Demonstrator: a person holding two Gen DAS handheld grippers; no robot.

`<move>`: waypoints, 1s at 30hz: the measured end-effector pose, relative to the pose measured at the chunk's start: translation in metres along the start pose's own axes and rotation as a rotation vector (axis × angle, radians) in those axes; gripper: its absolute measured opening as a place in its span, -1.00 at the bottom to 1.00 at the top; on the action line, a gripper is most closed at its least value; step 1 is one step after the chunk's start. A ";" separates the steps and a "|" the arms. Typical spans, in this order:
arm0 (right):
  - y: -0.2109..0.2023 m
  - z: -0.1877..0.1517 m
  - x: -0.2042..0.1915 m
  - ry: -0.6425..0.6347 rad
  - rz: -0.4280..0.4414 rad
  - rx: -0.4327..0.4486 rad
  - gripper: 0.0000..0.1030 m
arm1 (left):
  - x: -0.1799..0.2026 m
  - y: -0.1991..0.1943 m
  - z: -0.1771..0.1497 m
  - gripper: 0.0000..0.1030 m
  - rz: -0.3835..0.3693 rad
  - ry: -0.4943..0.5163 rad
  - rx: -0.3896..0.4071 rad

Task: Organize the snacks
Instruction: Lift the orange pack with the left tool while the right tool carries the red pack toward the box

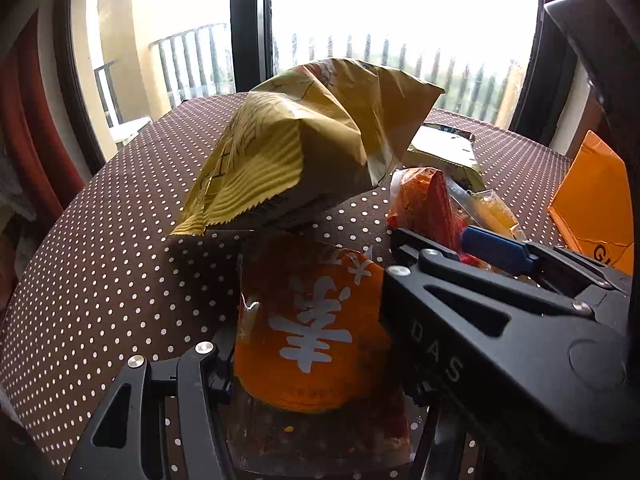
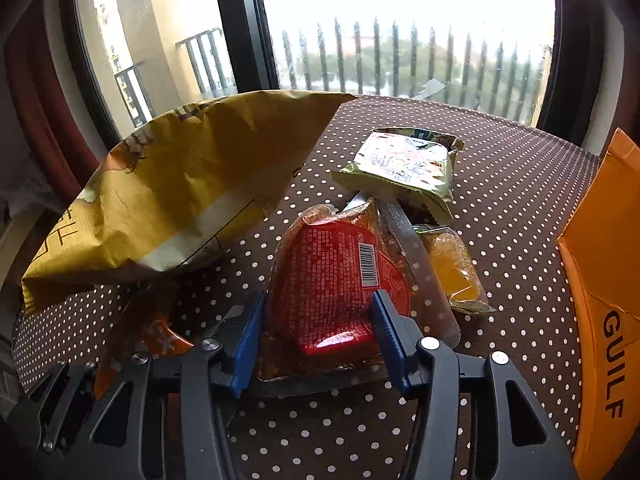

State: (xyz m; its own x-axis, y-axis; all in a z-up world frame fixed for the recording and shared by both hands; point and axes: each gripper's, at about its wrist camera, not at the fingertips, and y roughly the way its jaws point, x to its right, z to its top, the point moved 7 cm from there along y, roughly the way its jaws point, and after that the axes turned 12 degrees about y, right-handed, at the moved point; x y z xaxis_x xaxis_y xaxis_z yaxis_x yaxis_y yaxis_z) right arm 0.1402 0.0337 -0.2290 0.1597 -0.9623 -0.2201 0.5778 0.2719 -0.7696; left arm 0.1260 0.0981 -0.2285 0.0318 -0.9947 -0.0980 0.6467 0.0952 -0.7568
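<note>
My left gripper (image 1: 312, 344) is shut on an orange snack packet (image 1: 316, 332) with white characters, low over the dotted table (image 1: 100, 260). My right gripper (image 2: 320, 324) is shut on a red snack packet (image 2: 336, 280) with a barcode; its blue pads press both sides. The right gripper (image 1: 496, 248) also shows in the left wrist view, just right of the orange packet. A large yellow crumpled bag (image 1: 304, 148) lies behind the orange packet and appears in the right wrist view (image 2: 180, 196). A green packet (image 2: 404, 168) and a small orange-yellow packet (image 2: 456, 272) lie beyond the red one.
An orange box marked GUILF (image 2: 600, 280) stands at the table's right edge. A window with a balcony railing (image 2: 400, 60) runs behind the table. A red curtain (image 1: 28, 120) hangs at the left.
</note>
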 end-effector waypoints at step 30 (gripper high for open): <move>-0.057 -0.057 0.038 -0.005 -0.006 0.013 -0.02 | 0.050 -0.036 -0.032 0.19 -0.066 0.046 -0.005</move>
State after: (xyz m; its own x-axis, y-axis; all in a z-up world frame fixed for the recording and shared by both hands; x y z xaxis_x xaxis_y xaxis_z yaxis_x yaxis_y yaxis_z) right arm 0.0678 -0.0178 -0.2273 0.1607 -0.9639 -0.2125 0.5889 0.2664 -0.7630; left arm 0.0802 0.0459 -0.2270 -0.0458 -0.9960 -0.0772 0.6420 0.0299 -0.7661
